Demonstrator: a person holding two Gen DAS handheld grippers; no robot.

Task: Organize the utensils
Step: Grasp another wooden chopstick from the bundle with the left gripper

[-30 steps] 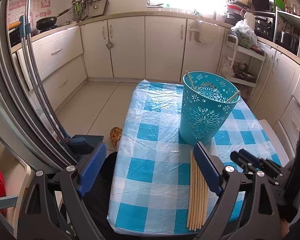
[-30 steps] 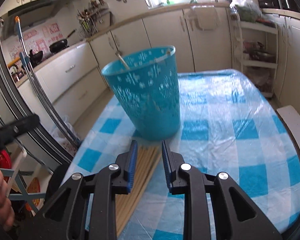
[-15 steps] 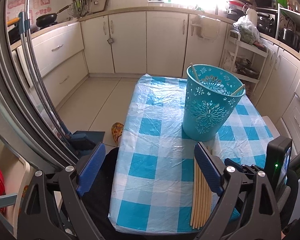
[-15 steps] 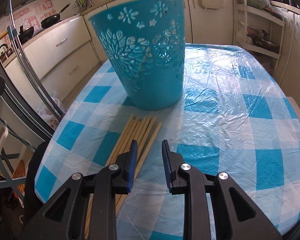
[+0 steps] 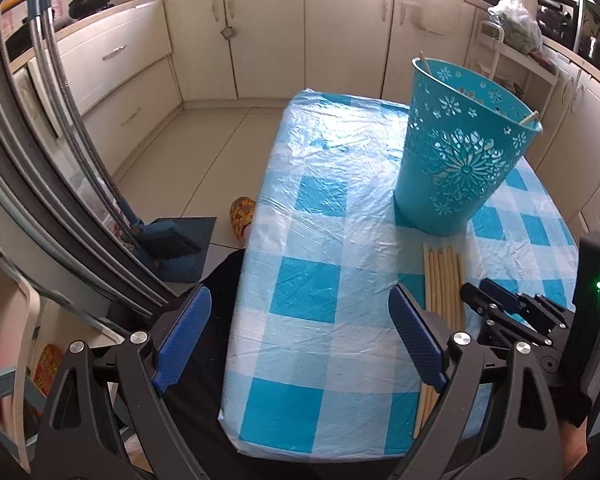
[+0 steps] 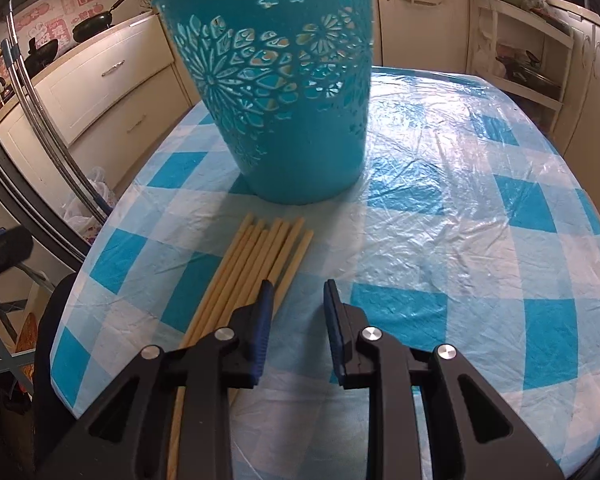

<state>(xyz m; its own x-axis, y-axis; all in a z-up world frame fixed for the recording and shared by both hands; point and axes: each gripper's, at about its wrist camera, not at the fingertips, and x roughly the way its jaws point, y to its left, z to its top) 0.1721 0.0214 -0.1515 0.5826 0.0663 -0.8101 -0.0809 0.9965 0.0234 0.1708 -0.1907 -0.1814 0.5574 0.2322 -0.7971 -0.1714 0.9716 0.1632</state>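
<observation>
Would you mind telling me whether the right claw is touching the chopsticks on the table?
Cannot tell. In the right wrist view the right claw stands open, its left finger overlapping the rightmost chopsticks; neither contact nor a gap shows plainly.

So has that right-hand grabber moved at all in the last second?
Yes. The right gripper has dropped closer to the table; the blue basket now fills more of its view, and the chopsticks lie just ahead.

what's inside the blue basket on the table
Two pale sticks, likely chopsticks, poke above the rim of the blue basket. Its wall hides their lower parts and the bottom.
</observation>
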